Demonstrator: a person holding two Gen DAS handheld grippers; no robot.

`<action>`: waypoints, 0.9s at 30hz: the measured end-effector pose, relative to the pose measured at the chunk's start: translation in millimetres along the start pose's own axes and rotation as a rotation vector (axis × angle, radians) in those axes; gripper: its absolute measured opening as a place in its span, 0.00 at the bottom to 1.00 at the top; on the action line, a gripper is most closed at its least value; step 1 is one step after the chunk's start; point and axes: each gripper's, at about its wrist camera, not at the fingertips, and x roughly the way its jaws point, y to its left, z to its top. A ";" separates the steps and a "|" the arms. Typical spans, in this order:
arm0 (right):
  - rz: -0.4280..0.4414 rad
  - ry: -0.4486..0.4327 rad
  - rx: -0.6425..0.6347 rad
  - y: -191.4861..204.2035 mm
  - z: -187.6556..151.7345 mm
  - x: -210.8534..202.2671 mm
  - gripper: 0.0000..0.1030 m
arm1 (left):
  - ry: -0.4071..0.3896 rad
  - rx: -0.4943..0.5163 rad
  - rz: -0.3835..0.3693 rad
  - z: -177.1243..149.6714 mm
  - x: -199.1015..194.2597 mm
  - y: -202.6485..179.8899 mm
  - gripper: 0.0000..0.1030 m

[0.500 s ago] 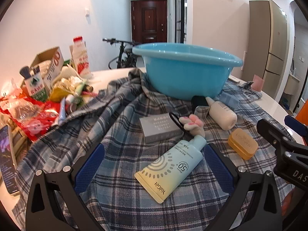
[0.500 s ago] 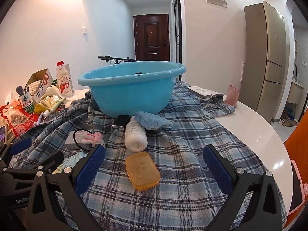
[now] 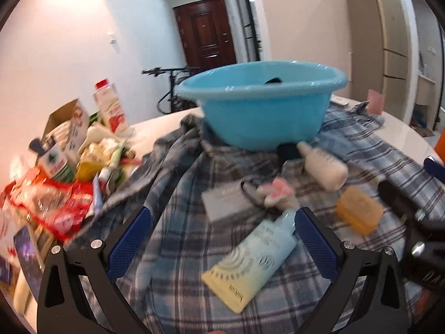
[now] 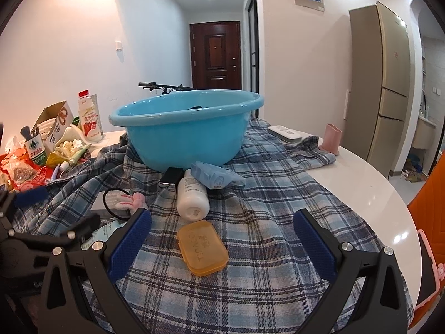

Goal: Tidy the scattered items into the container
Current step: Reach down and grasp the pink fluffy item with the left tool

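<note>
While both grippers hang above the plaid cloth [image 4: 278,208], neither holds anything: the left gripper [image 3: 222,239] has its blue-padded jaws wide apart, and the right gripper [image 4: 222,239] likewise stands fully spread.

The blue basin [image 4: 186,128], a glossy round plastic tub with a rolled rim, sits at frame centre in the right wrist view, resting on the cloth; a dark item shows just above its rim inside, too hidden to identify.

Scattered items lie in front of it. A white bottle [image 4: 193,197] lies on its side with a black cap [image 4: 171,178] toward the basin. Beside it, to the right, lies a pale blue packet [image 4: 214,176]. An amber translucent case [image 4: 202,247] lies lower centre, between the right gripper's fingers but untouched. In the left wrist view, which is motion-blurred, a pale blue-to-yellow tube [image 3: 250,261] lies diagonally at lower centre, its cap end near the right pad. Above it lie a grey box [image 3: 225,203] and a pink-and-white hair tie [image 3: 274,194].
</note>
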 end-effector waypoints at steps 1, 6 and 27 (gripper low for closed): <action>-0.005 0.005 0.000 0.0 0.1 1.1 1.00 | -0.003 -0.011 -0.017 6.4 -0.3 3.0 1.00; -0.033 0.005 -0.006 1.4 -0.1 1.7 1.00 | 0.037 -0.007 -0.097 29.9 14.0 3.3 1.00; -0.039 -0.024 0.196 -35.7 -3.5 -5.5 1.00 | 0.233 -0.140 -0.330 35.8 85.5 -1.8 0.86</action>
